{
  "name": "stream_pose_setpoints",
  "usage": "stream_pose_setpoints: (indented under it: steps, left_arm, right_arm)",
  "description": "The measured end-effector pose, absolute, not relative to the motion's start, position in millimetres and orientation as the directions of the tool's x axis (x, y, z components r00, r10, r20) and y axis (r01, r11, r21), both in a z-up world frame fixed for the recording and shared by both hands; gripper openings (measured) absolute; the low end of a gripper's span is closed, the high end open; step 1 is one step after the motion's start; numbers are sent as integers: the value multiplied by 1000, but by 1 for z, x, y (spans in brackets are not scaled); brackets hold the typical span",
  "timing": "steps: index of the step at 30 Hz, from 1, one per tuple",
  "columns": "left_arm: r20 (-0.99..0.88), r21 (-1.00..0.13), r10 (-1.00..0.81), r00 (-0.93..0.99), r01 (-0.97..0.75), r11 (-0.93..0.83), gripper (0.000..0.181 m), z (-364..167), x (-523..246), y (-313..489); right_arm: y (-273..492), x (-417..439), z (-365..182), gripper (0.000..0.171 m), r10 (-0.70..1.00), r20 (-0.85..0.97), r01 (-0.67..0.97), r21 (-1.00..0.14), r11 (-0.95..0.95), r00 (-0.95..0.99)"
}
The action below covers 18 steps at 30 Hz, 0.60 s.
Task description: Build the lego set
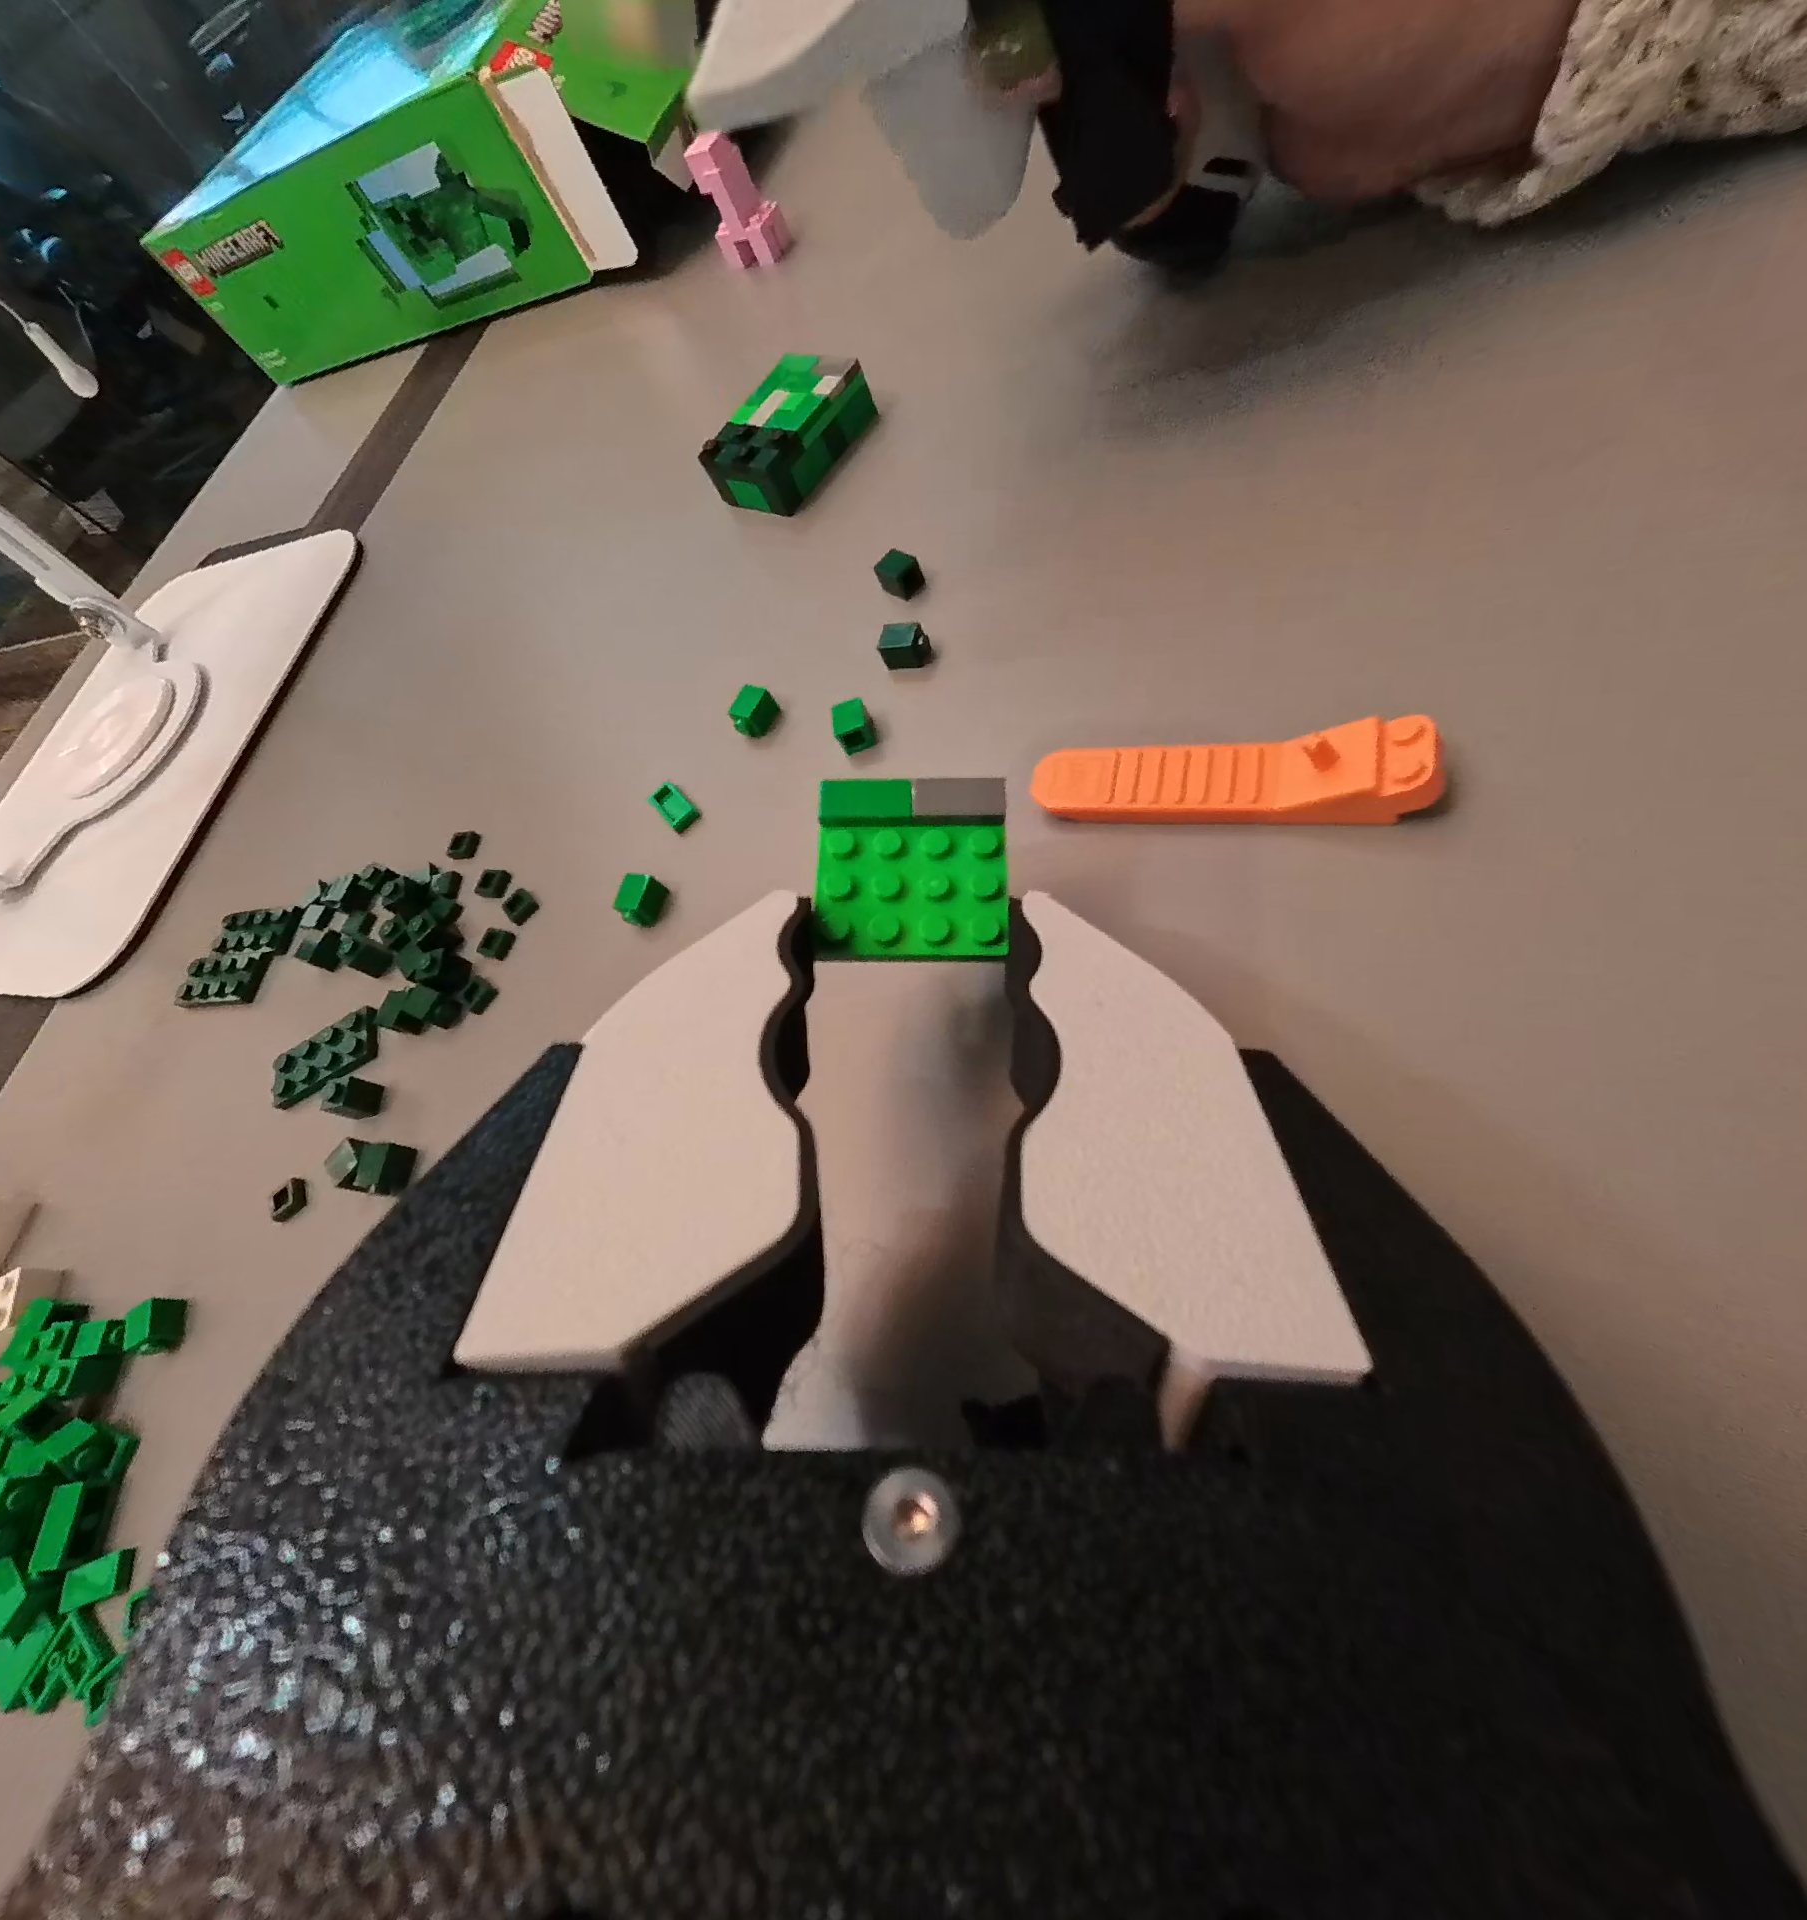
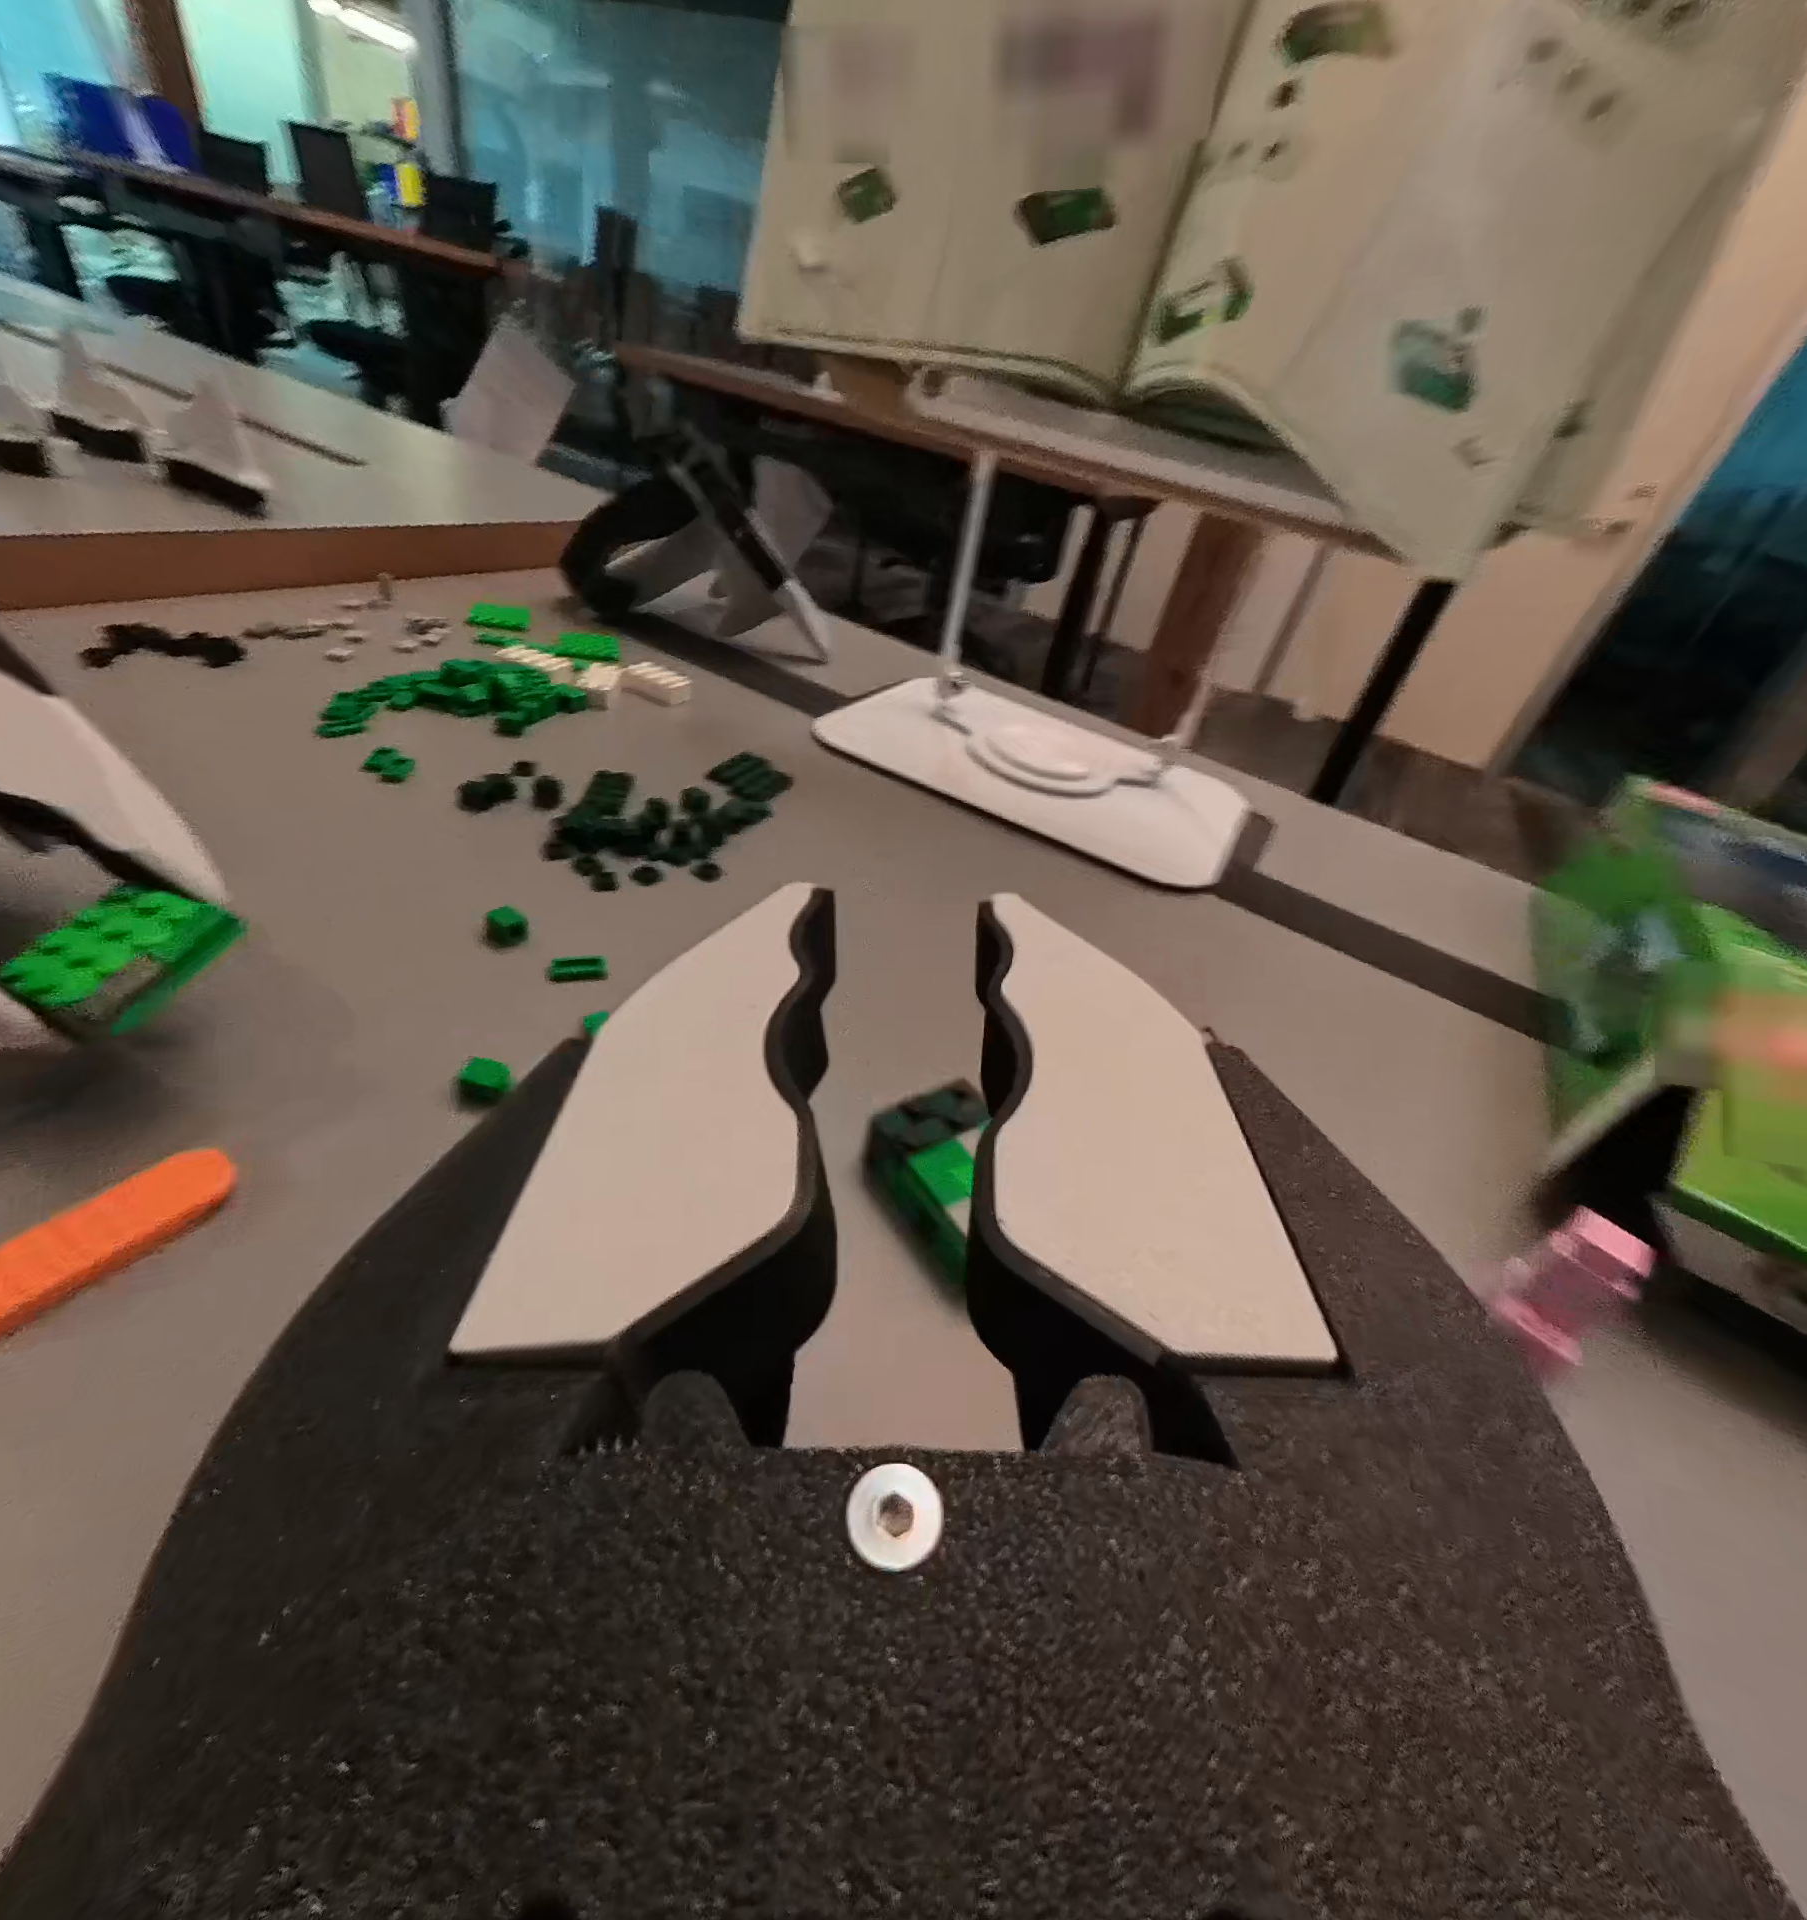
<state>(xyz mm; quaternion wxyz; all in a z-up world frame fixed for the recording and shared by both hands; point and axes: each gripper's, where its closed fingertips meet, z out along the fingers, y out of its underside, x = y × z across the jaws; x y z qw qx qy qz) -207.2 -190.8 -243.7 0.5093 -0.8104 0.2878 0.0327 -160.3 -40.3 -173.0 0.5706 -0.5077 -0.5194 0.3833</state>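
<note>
between the fingertips of the left hand-held gripper [image 1: 911, 914], low over the grey table [image 1: 1398, 1039], sits the bright green studded plate [image 1: 914, 888], pinched by its near side edges with its studs facing up and a dark green and grey strip [image 1: 911, 798] along its far edge. the plate looks close to square, so it has no clear long axis; its strip edge points away from the left gripper, toward the loose small green bricks [image 1: 847, 722] and the green block assembly [image 1: 790, 434] farther off. the grip takes only the near part of the plate, so in my judgement a press on the far studs could lever it out of the jaws or tilt it. the right hand-held gripper [image 2: 904, 935] is held narrowly parted with nothing between its fingers; it hovers above the table with the block assembly [image 2: 925, 1164] showing through the gap, well below it, lying on its side with its long axis running roughly along the fingers. the right view is blurred, so a fast approach may knock that assembly or the pink figure [image 1: 738, 203] by the green box [image 1: 379, 229]. the orange brick separator [image 1: 1237, 774] lies just beside the plate, its long axis across the left view, and could be nudged too.
</note>
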Motion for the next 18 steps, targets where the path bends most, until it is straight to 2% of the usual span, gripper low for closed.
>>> stream_pose_setpoints:
  steps: [3, 7, 14, 18]
  left_arm:
    - [-345, -810, -430, 834, -496, -314, 35, -243, -208, -190]
    - [-351, -806, -432, 831, -503, -313, 35, -243, -207, -190]
    - [-359, -800, -438, 824, -514, -311, 35, -245, -205, -190]
    - [-362, -797, -444, 820, -519, -309, 35, -245, -203, -190]
  right_arm:
    - [-64, -191, -170, 13, 978, 209, 133, -969, 208, 0]
    - [-97, -251, -170, 14, 941, 200, 246, -931, 269, -273]
    - [-149, -358, -180, 3, 743, 310, 300, -771, 562, -594]
    - [-184, -418, -194, 8, 684, 174, 404, -695, 594, -708]
